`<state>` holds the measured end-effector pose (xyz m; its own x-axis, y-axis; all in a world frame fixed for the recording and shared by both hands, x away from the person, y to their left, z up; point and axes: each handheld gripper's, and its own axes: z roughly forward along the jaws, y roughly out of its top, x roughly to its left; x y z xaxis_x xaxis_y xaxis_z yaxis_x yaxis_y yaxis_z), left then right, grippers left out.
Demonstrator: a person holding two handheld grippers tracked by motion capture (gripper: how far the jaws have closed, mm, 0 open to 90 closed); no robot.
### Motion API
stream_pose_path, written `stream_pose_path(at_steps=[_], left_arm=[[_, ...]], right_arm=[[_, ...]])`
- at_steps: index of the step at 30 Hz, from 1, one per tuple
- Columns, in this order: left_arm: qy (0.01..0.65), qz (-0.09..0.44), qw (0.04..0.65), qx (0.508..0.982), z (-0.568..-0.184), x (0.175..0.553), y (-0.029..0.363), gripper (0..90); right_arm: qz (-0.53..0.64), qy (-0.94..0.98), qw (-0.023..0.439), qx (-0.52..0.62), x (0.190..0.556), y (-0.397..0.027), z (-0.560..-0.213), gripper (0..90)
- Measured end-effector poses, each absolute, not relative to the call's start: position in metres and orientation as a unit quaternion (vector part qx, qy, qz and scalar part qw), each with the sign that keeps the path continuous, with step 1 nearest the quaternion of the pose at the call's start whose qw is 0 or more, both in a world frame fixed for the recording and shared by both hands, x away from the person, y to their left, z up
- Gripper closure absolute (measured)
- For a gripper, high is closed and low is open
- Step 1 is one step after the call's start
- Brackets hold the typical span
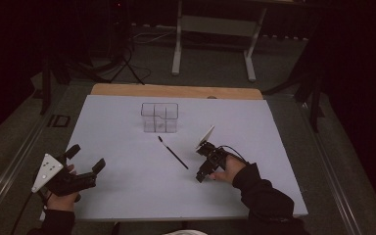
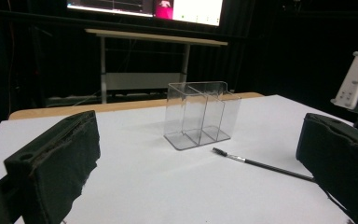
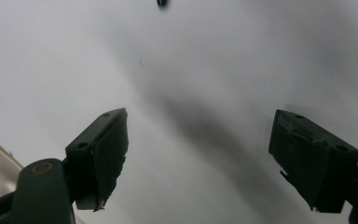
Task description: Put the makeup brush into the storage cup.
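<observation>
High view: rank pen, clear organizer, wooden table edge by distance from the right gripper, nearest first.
From the right gripper:
1. Pen, just to its left on the white sheet.
2. Clear organizer, farther back, left of centre.
3. Wooden table edge, at the back.

Dim scene throughout: the white table sheet (image 1: 127,196) is the one lit surface, the room beyond it falling to near black, with vignetting toward the corners of the high view. Behind the clear organizer (image 2: 200,114), a bright screen (image 2: 186,7) glows at the top edge. The organizer casts only a faint shadow. In the right gripper view the sheet is soft and featureless, crossed by a broad diagonal shadow between the jaws; the pads stay fairly sharp.
</observation>
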<state>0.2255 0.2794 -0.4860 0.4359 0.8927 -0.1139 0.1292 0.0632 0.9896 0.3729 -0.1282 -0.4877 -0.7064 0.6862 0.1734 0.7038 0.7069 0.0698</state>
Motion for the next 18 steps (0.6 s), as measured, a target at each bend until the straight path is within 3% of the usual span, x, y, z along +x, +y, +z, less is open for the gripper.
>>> stream_pose_path(at_steps=[18], left_arm=[[0.422,0.319,0.595,0.605,-0.486,0.226,0.28,0.3]], right_arm=[[-0.099,-0.925,0.02,-0.367,0.387,-0.081,-0.477,26.4]])
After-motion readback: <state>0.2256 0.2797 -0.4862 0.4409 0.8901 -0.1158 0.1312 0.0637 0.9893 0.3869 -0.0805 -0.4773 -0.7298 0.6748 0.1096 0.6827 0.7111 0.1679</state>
